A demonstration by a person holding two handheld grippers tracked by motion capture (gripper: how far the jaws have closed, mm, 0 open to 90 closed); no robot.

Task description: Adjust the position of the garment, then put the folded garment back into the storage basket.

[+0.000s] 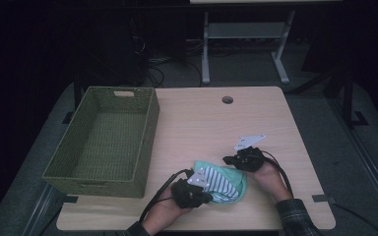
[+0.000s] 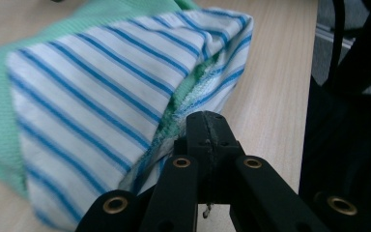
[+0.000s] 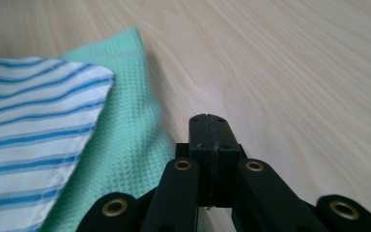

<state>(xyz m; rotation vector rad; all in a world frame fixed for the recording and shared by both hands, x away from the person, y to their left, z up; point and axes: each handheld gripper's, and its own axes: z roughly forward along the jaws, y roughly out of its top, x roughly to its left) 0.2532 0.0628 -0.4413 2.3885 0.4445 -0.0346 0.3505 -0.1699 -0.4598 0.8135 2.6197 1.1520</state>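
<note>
1 cloth [image 1: 224, 181], 1 basket [image 1: 150, 129], 2 grippers

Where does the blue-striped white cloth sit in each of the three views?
High view: striped cloth low centre, on the green cloth, between the two claws.
Left gripper view: striped cloth spans left and centre, above the shut jaws.
Right gripper view: striped cloth at the left edge.
Shared landmark: the green cloth beneath it.

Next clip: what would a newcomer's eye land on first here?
Probably the bundled cloths at the table's near edge: a blue-striped white one lying on a mint green one. The left claw and right claw flank them, both with jaws closed and pressed against the fabric's edges. On the table's left side stands a large green woven basket.
</note>
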